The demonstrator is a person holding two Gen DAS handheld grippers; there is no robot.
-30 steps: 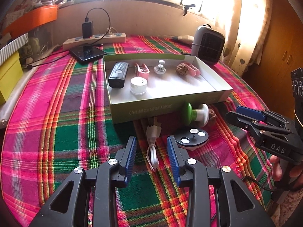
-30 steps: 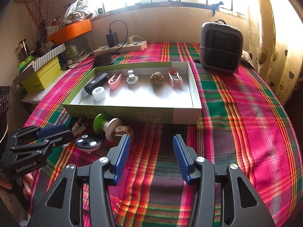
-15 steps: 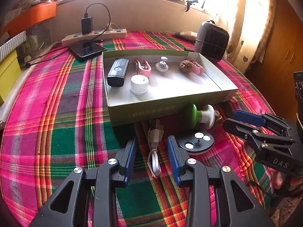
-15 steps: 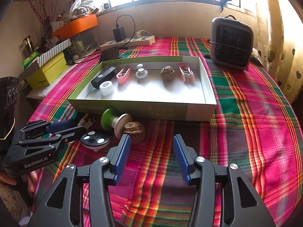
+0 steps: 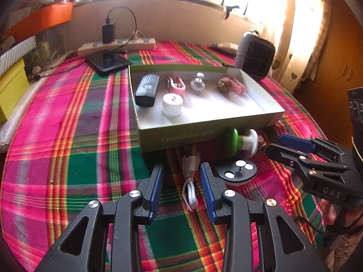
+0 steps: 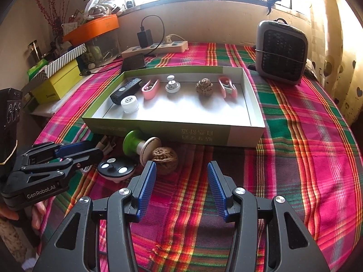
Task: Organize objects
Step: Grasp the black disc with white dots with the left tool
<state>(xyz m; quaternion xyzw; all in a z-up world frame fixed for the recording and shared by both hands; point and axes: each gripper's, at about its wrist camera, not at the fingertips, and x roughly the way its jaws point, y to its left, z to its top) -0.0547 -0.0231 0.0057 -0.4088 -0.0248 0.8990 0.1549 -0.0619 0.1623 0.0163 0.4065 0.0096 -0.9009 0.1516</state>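
A green-sided box [image 5: 267,111] [image 6: 245,133] holds a black remote [image 5: 146,89], a white cap [image 5: 172,104], two pink clips, a white knob and a walnut [image 6: 204,86]. In front of it lie a white cable [image 5: 190,181], a black round disc [image 5: 237,172] [image 6: 116,170], a green-and-white knob [image 5: 242,139] [image 6: 140,146] and a brown walnut [image 6: 164,157]. My left gripper [image 5: 182,189] is open with the cable lying between its fingers. My right gripper [image 6: 181,189] is open and empty, just right of the walnut.
A grey heater [image 6: 281,52] stands at the back right. A power strip [image 5: 118,45], a dark phone [image 5: 107,62], a yellow box [image 6: 56,83] and an orange box [image 6: 93,27] sit at the back left. The plaid cloth [image 6: 306,147] covers the round table.
Both grippers have moved forward toward the loose objects in front of the box. The cable now lies between the left fingers; the walnut is close to the right gripper's left finger.
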